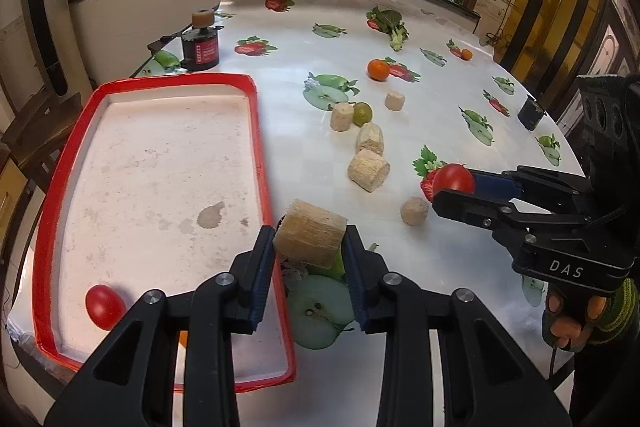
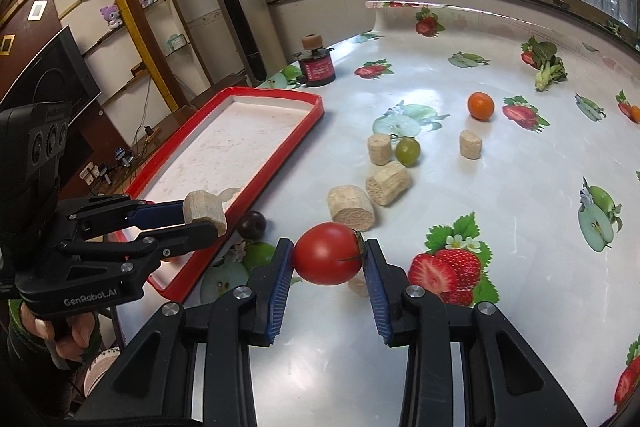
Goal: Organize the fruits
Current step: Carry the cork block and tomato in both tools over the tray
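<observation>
My left gripper (image 1: pixel 309 233) is shut on a beige cylindrical chunk (image 1: pixel 312 239), held just past the near right rim of the red tray (image 1: pixel 256 131). In the right wrist view the same gripper (image 2: pixel 204 215) holds the chunk (image 2: pixel 202 207) over the tray's edge (image 2: pixel 280 155). My right gripper (image 2: pixel 328 247) is shut on a red tomato (image 2: pixel 326 255) above the table, also seen from the left (image 1: pixel 453 179). Another red tomato (image 1: pixel 105 307) lies in the tray's near left corner. An orange (image 2: pixel 481 105), a green grape (image 2: pixel 407 151) and a dark round fruit (image 2: pixel 252 225) rest on the table.
Several beige chunks (image 1: pixel 368 169) lie scattered mid-table on the fruit-print cloth. A red jar (image 1: pixel 201 49) stands behind the tray, a leafy vegetable (image 1: pixel 390 23) at the back, a small orange (image 1: pixel 466 54) and a dark cup (image 1: pixel 531 113) to the right.
</observation>
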Action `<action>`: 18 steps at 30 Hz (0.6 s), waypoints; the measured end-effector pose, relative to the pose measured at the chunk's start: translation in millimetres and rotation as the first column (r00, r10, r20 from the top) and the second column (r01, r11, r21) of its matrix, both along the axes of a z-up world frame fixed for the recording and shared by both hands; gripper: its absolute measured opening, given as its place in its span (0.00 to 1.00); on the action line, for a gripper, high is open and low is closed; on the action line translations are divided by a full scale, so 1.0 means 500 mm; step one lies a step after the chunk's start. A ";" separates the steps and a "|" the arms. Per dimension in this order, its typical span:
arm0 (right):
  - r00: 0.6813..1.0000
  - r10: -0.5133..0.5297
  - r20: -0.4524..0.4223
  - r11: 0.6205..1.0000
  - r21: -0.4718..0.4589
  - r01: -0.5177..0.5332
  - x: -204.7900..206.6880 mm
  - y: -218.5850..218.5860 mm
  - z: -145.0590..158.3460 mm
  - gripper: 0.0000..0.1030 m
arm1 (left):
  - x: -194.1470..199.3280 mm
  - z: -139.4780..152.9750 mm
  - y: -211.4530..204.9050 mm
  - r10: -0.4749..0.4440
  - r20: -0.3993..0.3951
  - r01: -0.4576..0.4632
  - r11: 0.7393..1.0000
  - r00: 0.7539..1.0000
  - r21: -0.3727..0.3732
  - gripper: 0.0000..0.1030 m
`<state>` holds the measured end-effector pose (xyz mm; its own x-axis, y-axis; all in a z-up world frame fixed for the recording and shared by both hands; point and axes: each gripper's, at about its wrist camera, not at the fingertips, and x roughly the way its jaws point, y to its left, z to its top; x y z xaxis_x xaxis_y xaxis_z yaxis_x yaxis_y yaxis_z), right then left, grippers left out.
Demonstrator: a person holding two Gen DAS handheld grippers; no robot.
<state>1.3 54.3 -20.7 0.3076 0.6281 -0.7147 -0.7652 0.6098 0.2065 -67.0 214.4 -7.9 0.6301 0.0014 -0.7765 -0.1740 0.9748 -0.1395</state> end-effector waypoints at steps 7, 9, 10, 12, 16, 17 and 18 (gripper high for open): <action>0.999 0.037 0.002 0.999 0.011 -0.037 -0.023 0.024 0.008 0.35 | -0.018 0.006 0.039 0.052 0.009 -0.052 0.999 0.999 0.007 0.30; 0.999 0.050 0.002 0.999 0.012 -0.050 -0.029 0.035 0.009 0.35 | -0.022 0.007 0.048 0.062 0.011 -0.063 0.998 0.998 0.008 0.30; 0.998 0.057 0.002 0.998 0.012 -0.057 -0.032 0.039 0.010 0.35 | -0.023 0.007 0.053 0.066 0.012 -0.066 0.998 0.998 0.008 0.30; 0.998 0.070 0.000 0.997 0.013 -0.070 -0.039 0.049 0.010 0.35 | -0.027 0.007 0.060 0.076 0.012 -0.077 0.997 0.997 0.010 0.30; 0.996 0.093 0.001 0.996 0.013 -0.093 -0.048 0.066 0.011 0.35 | -0.033 0.005 0.076 0.095 0.011 -0.095 0.995 0.995 0.014 0.30; 0.995 0.097 0.001 0.995 0.014 -0.097 -0.050 0.070 0.011 0.35 | -0.035 0.005 0.079 0.100 0.011 -0.100 0.995 0.995 0.017 0.30; 0.995 0.100 0.000 0.995 0.014 -0.100 -0.052 0.074 0.012 0.35 | -0.035 0.004 0.082 0.103 0.011 -0.104 0.994 0.995 0.018 0.30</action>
<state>-24.5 91.2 -15.0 0.2424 0.6658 -0.7057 -0.8222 0.5271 0.2148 -84.5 255.2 -5.7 0.6336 0.0811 -0.7694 -0.2728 0.9540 -0.1241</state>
